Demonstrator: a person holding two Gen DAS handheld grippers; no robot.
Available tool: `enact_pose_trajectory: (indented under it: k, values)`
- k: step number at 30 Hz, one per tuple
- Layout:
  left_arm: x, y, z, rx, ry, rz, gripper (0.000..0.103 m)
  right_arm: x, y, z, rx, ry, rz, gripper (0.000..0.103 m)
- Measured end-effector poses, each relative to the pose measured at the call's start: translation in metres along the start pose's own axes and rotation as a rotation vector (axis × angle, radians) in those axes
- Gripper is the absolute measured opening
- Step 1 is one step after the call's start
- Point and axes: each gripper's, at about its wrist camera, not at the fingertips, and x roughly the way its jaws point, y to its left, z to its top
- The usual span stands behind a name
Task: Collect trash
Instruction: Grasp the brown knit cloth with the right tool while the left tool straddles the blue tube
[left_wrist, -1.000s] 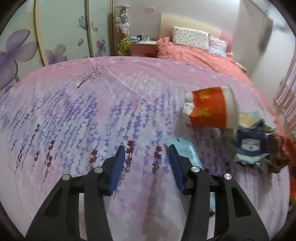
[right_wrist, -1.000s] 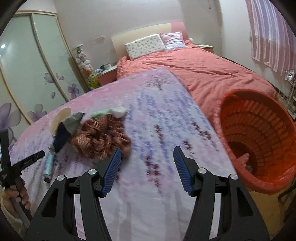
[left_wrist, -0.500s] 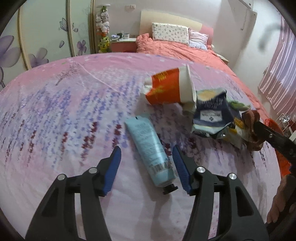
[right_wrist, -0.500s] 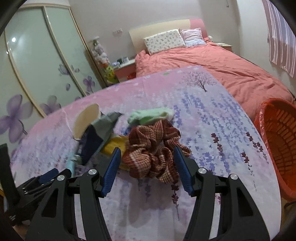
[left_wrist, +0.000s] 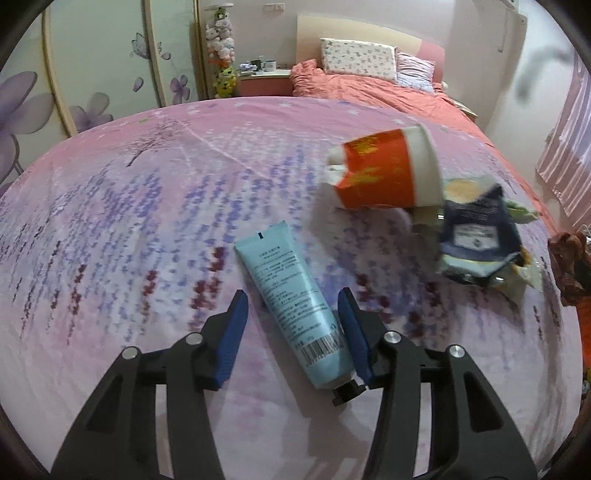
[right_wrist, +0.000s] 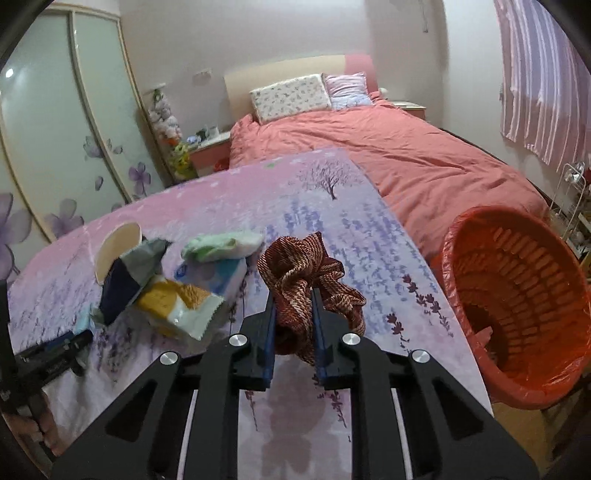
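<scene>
Bedroom counter: left gripper (left_wrist: 291, 321), jaws spread, straddles a tube (left_wrist: 291, 299); right gripper (right_wrist: 293, 325) clamps a cloth (right_wrist: 306, 273), basket (right_wrist: 517, 306) at three o'clock.

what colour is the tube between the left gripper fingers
Light blue tube with a black cap, clearest in the left wrist view.

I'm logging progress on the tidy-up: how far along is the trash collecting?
Early. The orange plastic basket holds little. In hand: the right tool is shut on the red-brown woven cloth; the open left tool straddles the light-blue tube. Left: red paper cup, navy snack bag, other wrappers.
</scene>
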Motion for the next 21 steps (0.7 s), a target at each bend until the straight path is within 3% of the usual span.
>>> enact_pose_trajectory:
  k: [3, 5, 21]
  values:
    - [-0.001, 0.007, 0.0, 0.001, -0.002, -0.01, 0.05, 0.01, 0.006, -0.006, -0.04, 0.056, 0.052, 0.029]
    - [-0.002, 0.009, 0.0, 0.005, -0.009, -0.021, 0.051, 0.01, 0.008, -0.01, -0.055, 0.047, 0.028, 0.05]
    - [0.004, 0.007, 0.002, 0.029, -0.034, -0.071, 0.044, 0.039, 0.014, -0.016, -0.09, 0.121, -0.056, 0.052]
